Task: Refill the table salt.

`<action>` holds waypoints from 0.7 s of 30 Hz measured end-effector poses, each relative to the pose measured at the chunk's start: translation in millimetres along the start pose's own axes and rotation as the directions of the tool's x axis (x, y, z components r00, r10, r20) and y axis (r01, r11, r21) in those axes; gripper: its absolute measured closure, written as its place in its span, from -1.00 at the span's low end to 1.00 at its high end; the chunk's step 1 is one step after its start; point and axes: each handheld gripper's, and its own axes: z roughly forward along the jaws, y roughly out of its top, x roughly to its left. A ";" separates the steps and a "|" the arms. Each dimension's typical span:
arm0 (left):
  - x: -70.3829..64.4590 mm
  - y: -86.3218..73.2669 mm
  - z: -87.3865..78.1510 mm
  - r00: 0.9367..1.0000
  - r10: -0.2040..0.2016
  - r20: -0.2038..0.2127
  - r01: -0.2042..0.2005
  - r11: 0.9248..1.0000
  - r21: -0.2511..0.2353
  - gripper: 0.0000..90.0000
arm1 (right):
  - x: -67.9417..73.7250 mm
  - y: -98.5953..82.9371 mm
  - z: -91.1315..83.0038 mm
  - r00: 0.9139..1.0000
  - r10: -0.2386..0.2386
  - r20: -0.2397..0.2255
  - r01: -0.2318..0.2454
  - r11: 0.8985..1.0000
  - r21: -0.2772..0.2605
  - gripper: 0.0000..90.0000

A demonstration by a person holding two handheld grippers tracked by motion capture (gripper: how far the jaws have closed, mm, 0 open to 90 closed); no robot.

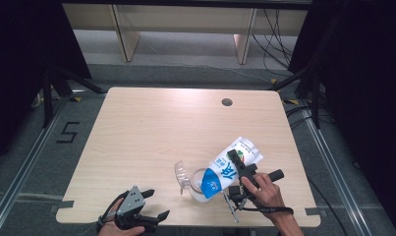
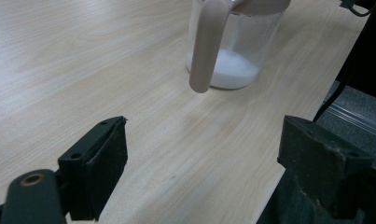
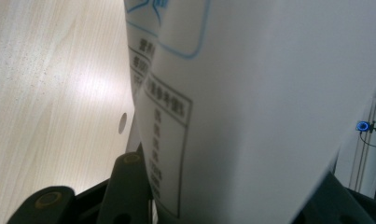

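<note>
A white and blue printed bag (image 1: 230, 167) lies tilted over the table, its blue end dipping into a clear jar (image 1: 196, 183). My right gripper (image 1: 238, 161) is shut on the bag's middle; the bag's white side with black print (image 3: 251, 93) sits between its jaws. In the left gripper view the jar (image 2: 234, 56) holds a layer of white powder, with a beige flap (image 2: 206, 46) hanging down its front. The jar's clear lid (image 1: 180, 172) is swung out to the left. My left gripper (image 1: 157, 203) rests near the table's front edge, open and holding nothing (image 2: 202, 158), a short way from the jar.
The light wooden table (image 1: 146, 128) has a round cable hole (image 1: 227, 102) near its far right corner. Its front edge runs close under both hands. Black frame legs and cables stand on the floor at the right and left.
</note>
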 end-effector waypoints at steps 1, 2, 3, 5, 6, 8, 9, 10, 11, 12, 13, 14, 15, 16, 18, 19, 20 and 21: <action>-0.9 -0.1 -0.2 1.000 -0.009 -0.007 0.009 1.000 0.002 -0.66 | -0.2 0.1 -0.2 1.000 -0.003 0.000 0.003 1.000 0.002 0.33; -0.7 0.2 -0.4 1.000 -0.001 -0.007 0.001 1.000 0.002 -0.66 | -0.3 0.1 -0.2 1.000 -0.004 0.000 0.004 1.000 0.002 0.33; -0.6 0.0 -0.1 1.000 -0.002 -0.003 0.002 1.000 -0.002 -0.66 | -0.4 0.1 -0.2 1.000 -0.004 -0.002 0.004 1.000 0.003 0.33; -0.7 0.1 -0.4 1.000 -0.003 -0.009 0.003 1.000 0.003 -0.66 | -0.6 0.2 -0.2 1.000 -0.009 0.000 0.009 1.000 0.000 0.33; -0.8 0.0 -0.4 1.000 -0.006 -0.009 0.006 1.000 0.003 -0.66 | -0.8 0.3 -0.4 1.000 -0.012 -0.001 0.012 1.000 0.002 0.33; -0.3 -0.1 -0.1 1.000 -0.003 -0.003 0.003 1.000 0.000 -0.66 | -0.7 0.5 -0.4 1.000 -0.010 0.000 0.010 1.000 0.002 0.34; -0.3 -0.1 -0.3 1.000 -0.006 -0.002 0.006 1.000 0.004 -0.66 | -0.7 0.5 -0.4 1.000 -0.011 0.001 0.011 1.000 0.002 0.34; -0.4 -0.1 -0.2 1.000 -0.007 -0.003 0.007 1.000 0.002 -0.66 | -0.8 0.5 -0.3 1.000 -0.010 0.000 0.010 1.000 0.002 0.34; -0.5 -0.2 -0.2 1.000 -0.007 -0.004 0.007 1.000 0.000 -0.66 | -0.8 0.5 -0.4 1.000 -0.011 0.000 0.011 1.000 0.002 0.34; -0.5 -0.1 -0.3 1.000 -0.007 -0.004 0.007 1.000 0.002 -0.66 | -0.9 0.5 -0.4 1.000 -0.011 0.000 0.011 1.000 0.002 0.34; -0.3 -0.1 -0.1 1.000 -0.004 -0.002 0.004 1.000 0.000 -0.66 | -0.9 0.5 -0.5 1.000 -0.012 0.001 0.012 1.000 0.002 0.34; -0.7 -0.2 -0.2 1.000 -0.008 -0.006 0.008 1.000 0.000 -0.66 | -0.8 0.6 -0.3 1.000 -0.017 -0.006 0.017 1.000 0.002 0.34; -0.5 -0.1 -0.1 1.000 -0.006 -0.003 0.006 1.000 0.000 -0.66 | -0.7 0.7 -0.2 1.000 -0.018 -0.002 0.018 1.000 0.000 0.35; -0.4 -0.1 -0.3 1.000 -0.006 -0.004 0.006 1.000 0.002 -0.66 | 1.8 0.4 0.1 1.000 0.011 -0.014 -0.011 1.000 0.002 0.35; -0.6 -0.2 -0.2 1.000 -0.008 -0.005 0.008 1.000 0.000 -0.66 | 1.6 0.6 -0.1 1.000 0.008 -0.015 -0.008 1.000 0.003 0.35; -0.4 0.0 -0.5 1.000 -0.007 -0.002 0.007 1.000 0.004 -0.66 | 1.6 0.5 -0.2 1.000 0.006 -0.015 -0.006 1.000 0.003 0.36; -1.0 -0.2 -0.1 1.000 -0.012 -0.003 0.012 1.000 -0.004 -0.66 | 1.6 0.5 -0.3 1.000 0.006 -0.015 -0.006 1.000 0.004 0.36; -0.9 -0.1 -0.1 1.000 -0.010 -0.004 0.010 1.000 -0.005 -0.66 | 1.4 0.5 -0.3 1.000 0.006 -0.015 -0.006 1.000 0.004 0.36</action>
